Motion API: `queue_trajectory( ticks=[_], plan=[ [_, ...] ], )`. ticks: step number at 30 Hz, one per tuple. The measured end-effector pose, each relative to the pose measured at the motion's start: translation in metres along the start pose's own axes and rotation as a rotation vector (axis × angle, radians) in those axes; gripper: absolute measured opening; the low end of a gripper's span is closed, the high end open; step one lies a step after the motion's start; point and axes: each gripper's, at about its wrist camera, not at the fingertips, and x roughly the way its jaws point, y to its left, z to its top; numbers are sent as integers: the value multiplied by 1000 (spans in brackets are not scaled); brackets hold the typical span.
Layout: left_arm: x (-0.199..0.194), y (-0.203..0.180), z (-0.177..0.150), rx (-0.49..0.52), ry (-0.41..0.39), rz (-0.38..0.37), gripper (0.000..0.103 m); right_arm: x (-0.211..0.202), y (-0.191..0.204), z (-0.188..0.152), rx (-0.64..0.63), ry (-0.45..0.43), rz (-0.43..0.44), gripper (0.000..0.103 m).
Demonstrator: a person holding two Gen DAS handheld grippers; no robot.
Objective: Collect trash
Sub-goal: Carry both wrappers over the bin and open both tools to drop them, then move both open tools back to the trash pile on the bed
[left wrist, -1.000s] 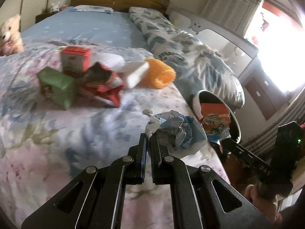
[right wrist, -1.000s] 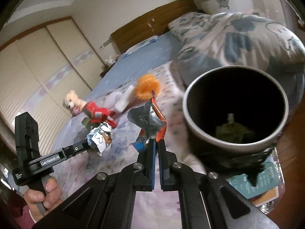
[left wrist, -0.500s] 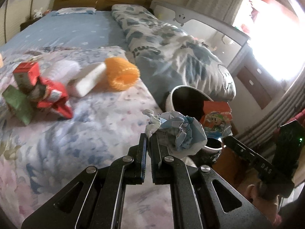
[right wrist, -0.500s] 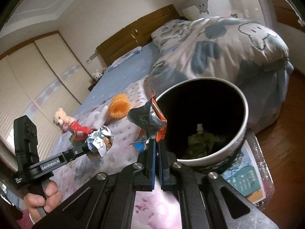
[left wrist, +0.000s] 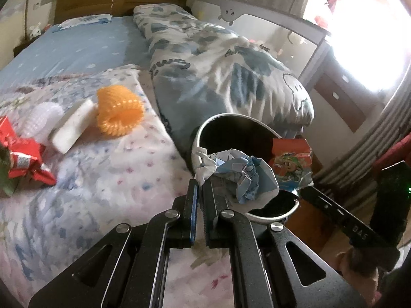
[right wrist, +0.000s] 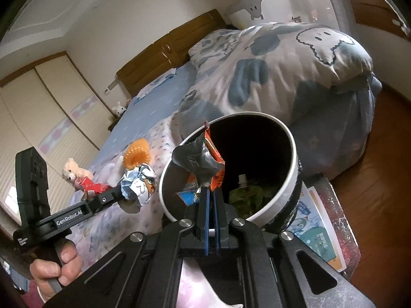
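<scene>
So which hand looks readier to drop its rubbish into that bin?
The right, probably. The right gripper holds its orange snack wrapper at the trash bin opening, while the left gripper with its crumpled paper wrapper sits outside the rim.

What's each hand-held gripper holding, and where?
Left hand-held gripper: crumpled paper wrapper, pinched at its edge. Right hand-held gripper: orange snack packet, bottom edge.
</scene>
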Motion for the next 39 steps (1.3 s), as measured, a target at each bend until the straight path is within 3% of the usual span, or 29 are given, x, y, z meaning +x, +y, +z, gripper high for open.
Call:
queue_trajectory(
  ticks=[17,20,22,23,25,26,27,29,33,39],
  plan=[
    [29,-26,15,62,25,21,3,15,-17,14,16,21,-27,3],
    [33,-29,17,69,35,21,4,17,-18,17,15,22,-36,8],
    [35,-29,17,65,40,18,9,17,-19,18,18,17,-44,9],
    [35,-29,17,62,44,16,11,17,-20,18,19,17,-47,12],
    [34,-26,15,53,43,25,26,17,-20,18,18,11,-51,28],
    [33,-24,14,48,38,29,29,15,-19,18,21,3,-47,43],
    [32,-22,13,40,35,29,33,14,-19,17,21,-5,-45,49],
    [28,-15,10,24,34,31,35,12,-16,16,14,-12,-48,50],
    [20,-1,1,-2,32,43,38,11,-5,15,0,-22,-43,73],
    [-1,27,-18,-52,18,82,44,13,21,10,-43,-25,-15,82]
  ],
)
